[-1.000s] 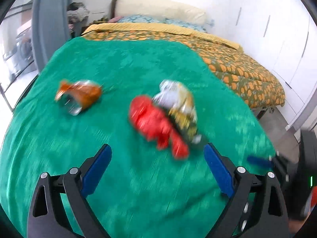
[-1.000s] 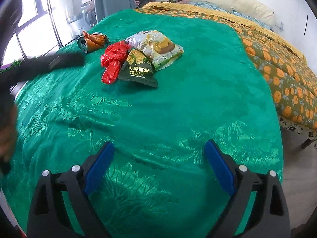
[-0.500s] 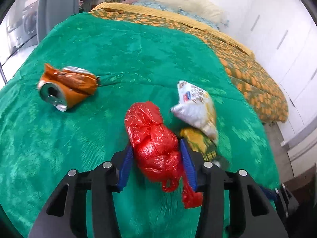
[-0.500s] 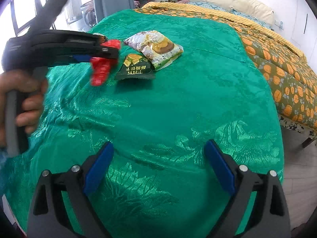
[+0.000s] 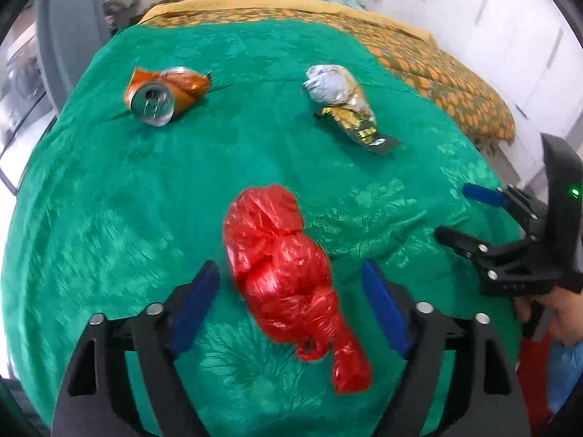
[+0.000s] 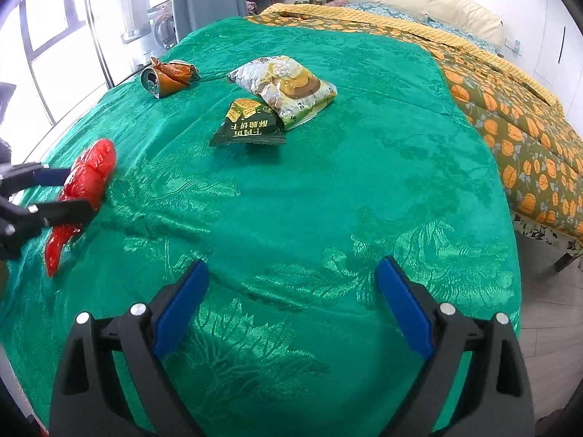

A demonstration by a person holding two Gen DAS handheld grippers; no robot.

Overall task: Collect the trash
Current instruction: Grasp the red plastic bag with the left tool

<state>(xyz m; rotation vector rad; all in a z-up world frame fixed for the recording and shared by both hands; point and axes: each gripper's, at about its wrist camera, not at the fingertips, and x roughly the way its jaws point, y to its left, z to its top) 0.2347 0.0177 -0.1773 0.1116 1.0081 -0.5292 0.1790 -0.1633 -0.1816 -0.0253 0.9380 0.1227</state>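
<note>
On green blanket (image 6: 328,200): 1 red bag (image 5: 288,273) | 1 can (image 5: 160,94) | 2 wrappers (image 6: 277,98)

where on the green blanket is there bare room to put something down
Most free: the wide green blanket stretch between the right gripper and the dark green wrapper, running right to the orange quilt. Crowded: the far left, with the crushed can, snack bag, and the red bag at the left gripper.

Left wrist view looks down close over the green bedspread (image 5: 109,218) toward the headboard, the red bag (image 5: 284,266) just ahead. Right wrist view sits lower at the bed's foot, facing the same way; both share bag, can (image 6: 167,76) and packets (image 6: 284,87).
</note>
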